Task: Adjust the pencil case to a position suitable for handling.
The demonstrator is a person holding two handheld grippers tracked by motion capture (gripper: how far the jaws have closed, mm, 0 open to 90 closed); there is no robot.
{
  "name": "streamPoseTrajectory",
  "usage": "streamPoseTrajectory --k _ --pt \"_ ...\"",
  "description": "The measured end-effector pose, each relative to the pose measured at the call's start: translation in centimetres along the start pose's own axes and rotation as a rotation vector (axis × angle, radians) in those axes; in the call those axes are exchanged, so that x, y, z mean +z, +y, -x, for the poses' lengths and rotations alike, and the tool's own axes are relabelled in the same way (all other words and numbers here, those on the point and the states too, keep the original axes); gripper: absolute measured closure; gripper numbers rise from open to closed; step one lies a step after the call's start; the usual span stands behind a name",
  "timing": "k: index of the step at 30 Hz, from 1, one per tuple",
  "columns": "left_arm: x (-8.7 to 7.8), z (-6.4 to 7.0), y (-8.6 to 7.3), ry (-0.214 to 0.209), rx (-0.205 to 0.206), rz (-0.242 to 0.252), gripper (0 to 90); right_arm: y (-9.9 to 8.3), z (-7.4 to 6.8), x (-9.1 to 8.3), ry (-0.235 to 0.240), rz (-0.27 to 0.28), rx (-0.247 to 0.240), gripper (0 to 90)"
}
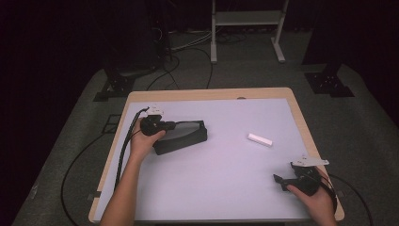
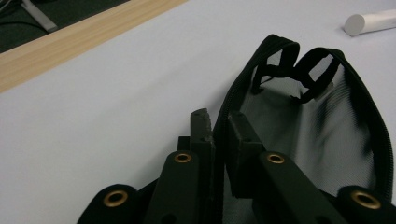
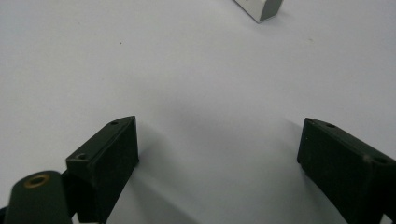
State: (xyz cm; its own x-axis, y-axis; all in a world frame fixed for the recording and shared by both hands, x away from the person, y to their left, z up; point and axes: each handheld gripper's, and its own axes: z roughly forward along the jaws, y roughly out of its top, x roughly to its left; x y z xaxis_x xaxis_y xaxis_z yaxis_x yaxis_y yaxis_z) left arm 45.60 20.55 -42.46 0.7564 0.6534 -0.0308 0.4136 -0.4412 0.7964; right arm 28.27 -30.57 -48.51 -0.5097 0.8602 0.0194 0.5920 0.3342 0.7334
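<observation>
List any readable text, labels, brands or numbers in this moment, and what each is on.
None can be read.
The black mesh pouch, pinched at its zipper edge by the left gripper, carries no print that shows.
The white stick on the table looks blank.
The open right gripper bears no markings.

On the surface (image 1: pixel 226 174), a pouch (image 1: pixel 181 135) lies toward the left side, with the left tongs (image 1: pixel 181 125) pinched on its open rim at the near-left end. A small stick (image 1: pixel 260 139) lies to the right of the pouch, well apart from it. The right tongs (image 1: pixel 281 181) rest spread at the near right corner, nearer the person than the stick.
</observation>
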Motion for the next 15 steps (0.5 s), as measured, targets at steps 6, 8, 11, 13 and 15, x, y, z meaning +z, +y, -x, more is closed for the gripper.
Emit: streamPoseTrajectory --k 6,8,11,13,15 --pt "-0.1 -0.1 -0.1 -0.026 -0.007 0.012 88.7 0.0 0.0 0.0 0.0 0.0 0.0 11.3" --pt "-0.2 -0.1 0.0 -0.029 -0.005 0.013 88.8 0.0 0.0 0.0 0.0 0.0 0.0 11.3" --pt "-0.6 0.0 0.0 -0.044 -0.011 0.018 88.8 0.0 0.0 0.0 0.0 0.0 0.0 11.3" --pt "-0.9 0.0 0.1 -0.057 -0.016 0.019 88.8 0.0 0.0 0.0 0.0 0.0 0.0 11.3" --pt "-1.1 0.1 0.2 -0.063 -0.014 0.017 88.8 0.0 0.0 0.0 0.0 0.0 0.0 11.3"
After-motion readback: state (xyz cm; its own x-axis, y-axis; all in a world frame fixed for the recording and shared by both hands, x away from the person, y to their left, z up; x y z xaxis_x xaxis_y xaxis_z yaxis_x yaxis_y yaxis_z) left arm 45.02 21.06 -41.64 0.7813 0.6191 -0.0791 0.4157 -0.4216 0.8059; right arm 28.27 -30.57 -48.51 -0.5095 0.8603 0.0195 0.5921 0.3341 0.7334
